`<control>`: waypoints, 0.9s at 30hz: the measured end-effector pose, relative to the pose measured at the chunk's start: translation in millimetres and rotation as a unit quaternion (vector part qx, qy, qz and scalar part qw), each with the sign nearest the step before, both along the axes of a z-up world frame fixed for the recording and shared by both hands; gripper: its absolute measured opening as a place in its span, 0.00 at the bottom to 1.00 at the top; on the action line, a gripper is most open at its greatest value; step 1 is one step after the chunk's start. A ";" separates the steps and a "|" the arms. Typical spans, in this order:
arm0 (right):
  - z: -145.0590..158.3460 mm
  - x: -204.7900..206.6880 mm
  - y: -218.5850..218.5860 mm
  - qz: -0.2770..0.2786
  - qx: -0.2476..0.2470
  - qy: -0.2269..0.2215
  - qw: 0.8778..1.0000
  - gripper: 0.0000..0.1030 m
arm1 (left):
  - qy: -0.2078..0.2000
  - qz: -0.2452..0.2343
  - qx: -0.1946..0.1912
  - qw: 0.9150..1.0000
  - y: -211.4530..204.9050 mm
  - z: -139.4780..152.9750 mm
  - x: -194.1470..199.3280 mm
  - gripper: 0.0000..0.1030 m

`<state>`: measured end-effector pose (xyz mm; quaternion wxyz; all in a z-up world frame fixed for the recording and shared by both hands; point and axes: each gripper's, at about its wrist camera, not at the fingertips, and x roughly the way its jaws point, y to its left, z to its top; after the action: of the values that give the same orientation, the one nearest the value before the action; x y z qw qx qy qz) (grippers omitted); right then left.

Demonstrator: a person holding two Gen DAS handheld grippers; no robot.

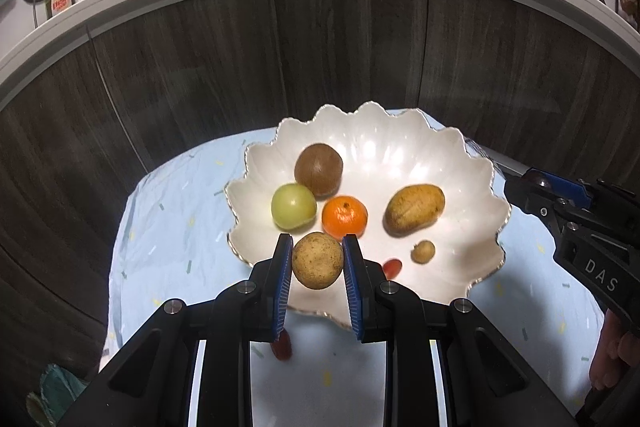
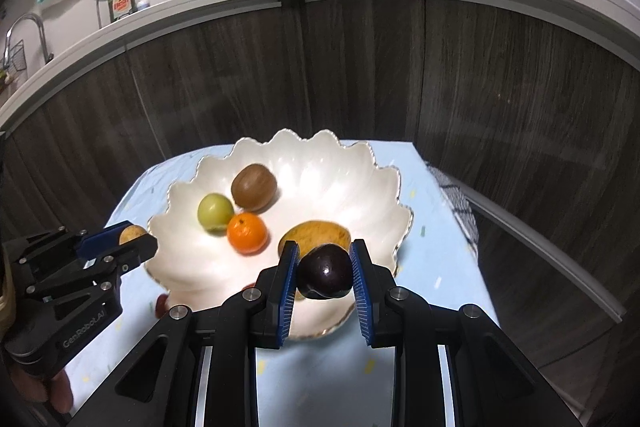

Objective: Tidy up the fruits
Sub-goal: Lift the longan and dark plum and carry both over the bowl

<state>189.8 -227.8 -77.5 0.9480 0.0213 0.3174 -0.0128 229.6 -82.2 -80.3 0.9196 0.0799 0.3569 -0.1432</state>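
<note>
A white scalloped bowl [image 1: 460, 163] [image 2: 360, 179] sits on a light blue cloth. It holds a brown kiwi [image 1: 318, 169] [image 2: 253, 187], a green fruit [image 1: 293, 206] [image 2: 215, 211], an orange [image 1: 344, 217] [image 2: 247, 231], a tan oblong fruit [image 1: 414, 208] [image 2: 316, 233], a small tan fruit [image 1: 423, 251] and a small red fruit [image 1: 392, 267]. My left gripper [image 1: 317, 263] [image 2: 132, 239] is shut on a round tan fruit [image 1: 317, 260] over the bowl's near-left rim. My right gripper [image 2: 325, 273] [image 1: 532, 187] is shut on a dark plum [image 2: 325, 271] over the bowl's near-right rim.
A red fruit [image 1: 282, 345] [image 2: 161, 304] lies on the cloth [image 1: 168, 227] in front of the bowl. Dark wood cabinet fronts [image 1: 340, 39] stand behind the small table. A counter above carries pans, dishes and a soap bottle [image 2: 121, 4]. A checked towel [image 2: 456, 203] hangs at the table's right edge.
</note>
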 end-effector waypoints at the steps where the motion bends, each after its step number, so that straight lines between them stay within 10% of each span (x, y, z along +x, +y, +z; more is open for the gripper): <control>1: 0.4 2.8 -0.9 -0.001 -0.001 -0.001 1.000 0.26 | -0.001 0.001 0.000 1.000 -0.2 0.9 2.1 0.24; 27: -12.5 88.1 -17.9 -0.012 -0.018 0.021 1.000 0.26 | 0.048 0.023 -0.006 0.999 -6.6 -24.2 58.8 0.24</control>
<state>277.9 -245.7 -89.9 0.9413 0.0081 0.3363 -0.0299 288.4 -88.8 -104.5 0.9048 0.0596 0.4019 -0.1278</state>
